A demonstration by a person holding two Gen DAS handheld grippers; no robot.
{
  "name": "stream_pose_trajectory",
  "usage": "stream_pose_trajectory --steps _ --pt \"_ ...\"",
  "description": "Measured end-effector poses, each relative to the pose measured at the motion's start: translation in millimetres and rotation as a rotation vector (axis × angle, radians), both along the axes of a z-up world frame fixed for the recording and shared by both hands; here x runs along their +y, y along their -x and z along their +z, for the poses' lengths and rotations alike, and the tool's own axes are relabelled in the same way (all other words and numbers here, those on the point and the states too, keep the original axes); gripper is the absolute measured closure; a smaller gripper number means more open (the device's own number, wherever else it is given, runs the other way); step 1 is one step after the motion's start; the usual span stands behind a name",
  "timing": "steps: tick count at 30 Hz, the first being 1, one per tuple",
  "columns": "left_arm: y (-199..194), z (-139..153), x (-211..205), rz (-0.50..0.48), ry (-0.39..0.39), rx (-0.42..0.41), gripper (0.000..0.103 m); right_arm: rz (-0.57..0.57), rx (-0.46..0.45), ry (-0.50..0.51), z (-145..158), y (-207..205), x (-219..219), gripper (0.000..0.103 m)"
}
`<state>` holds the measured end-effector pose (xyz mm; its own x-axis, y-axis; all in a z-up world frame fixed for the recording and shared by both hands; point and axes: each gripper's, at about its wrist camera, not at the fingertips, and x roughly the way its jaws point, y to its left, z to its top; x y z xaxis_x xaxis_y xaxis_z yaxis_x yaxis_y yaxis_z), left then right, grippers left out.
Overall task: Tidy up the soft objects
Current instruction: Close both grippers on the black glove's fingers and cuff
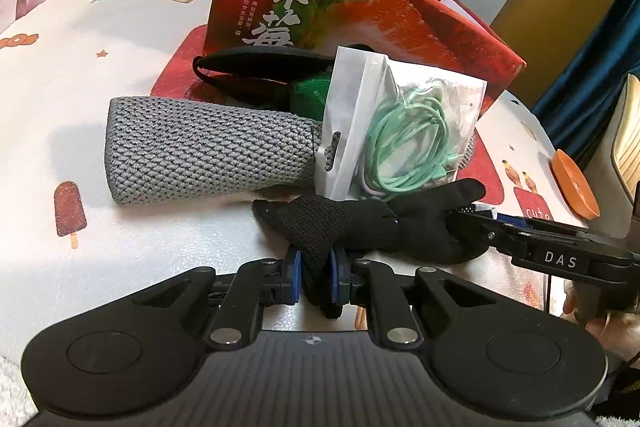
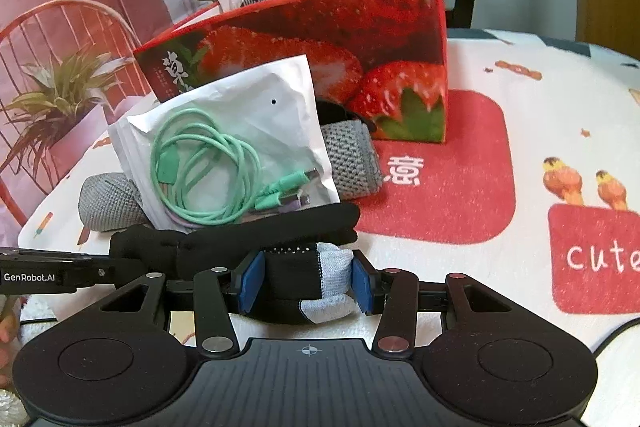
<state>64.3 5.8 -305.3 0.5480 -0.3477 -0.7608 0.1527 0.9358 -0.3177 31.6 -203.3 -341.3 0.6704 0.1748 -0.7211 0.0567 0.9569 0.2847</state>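
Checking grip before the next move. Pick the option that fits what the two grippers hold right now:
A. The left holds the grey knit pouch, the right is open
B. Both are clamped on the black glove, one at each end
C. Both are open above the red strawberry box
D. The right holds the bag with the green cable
B: the left gripper pinches one end of the black glove, and the right gripper clamps its cuff end.

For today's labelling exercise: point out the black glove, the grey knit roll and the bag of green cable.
black glove (image 1: 344,223), left wrist view, mesh part.
grey knit roll (image 1: 200,151), left wrist view, middle of its side.
bag of green cable (image 2: 224,147), right wrist view, clear front.
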Motion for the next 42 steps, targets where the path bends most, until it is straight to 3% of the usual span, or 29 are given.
stream_pose_trajectory --steps 3,9,13,42 --pt "0.2 -0.5 1.1 0.004 0.006 0.007 0.088 0.000 0.004 -0.004 -1.7 0.1 1.2 0.060" --pt "-0.1 -0.8 2.0 0.010 0.013 0.011 0.088 0.020 0.002 -0.015 -2.6 1.0 4.7 0.079" --pt "-0.7 -0.5 1.8 0.010 0.014 0.012 0.088 0.041 -0.003 -0.011 -0.8 0.9 8.1 0.083" --pt "0.7 -0.4 3.7 0.010 0.017 0.014 0.088 0.041 -0.005 -0.022 -0.8 1.8 6.1 0.085"
